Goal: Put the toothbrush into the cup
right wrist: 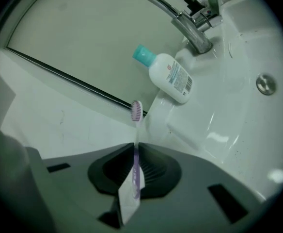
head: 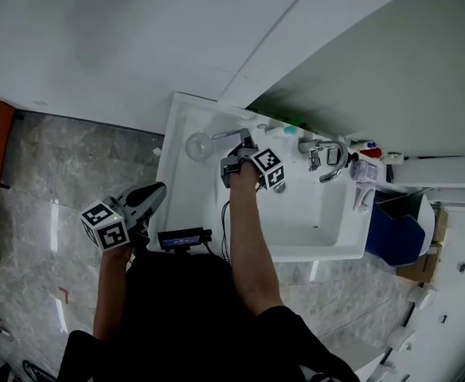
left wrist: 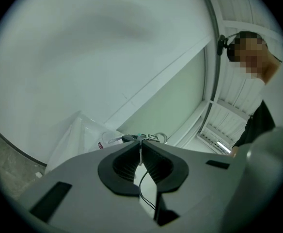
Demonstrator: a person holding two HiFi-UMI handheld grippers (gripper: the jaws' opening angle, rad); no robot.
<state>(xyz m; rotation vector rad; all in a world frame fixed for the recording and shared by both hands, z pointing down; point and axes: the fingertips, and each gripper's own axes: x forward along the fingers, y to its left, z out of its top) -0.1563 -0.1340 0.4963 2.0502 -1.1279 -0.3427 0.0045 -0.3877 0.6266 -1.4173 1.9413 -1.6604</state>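
Observation:
A purple and white toothbrush (right wrist: pixel 136 130) stands upright between the jaws of my right gripper (right wrist: pixel 135 148), which is shut on its handle; the bristled head (right wrist: pixel 137 110) sticks out above the jaws. In the head view my right gripper (head: pixel 244 146) hangs over the back left corner of the white sink (head: pixel 328 228), just right of a clear glass cup (head: pixel 198 146) standing on the sink's rim. My left gripper (head: pixel 154 192) is held off the sink's left side, over the floor. Its jaws (left wrist: pixel 141 141) are closed together with nothing between them.
A white lotion bottle (right wrist: pixel 169 77) with a teal cap lies on the ledge behind the basin, beside the chrome faucet (head: pixel 333 159). The drain (right wrist: pixel 266 84) shows in the basin. Small toiletries (head: pixel 369 165) and a blue bin (head: pixel 397 239) stand to the right.

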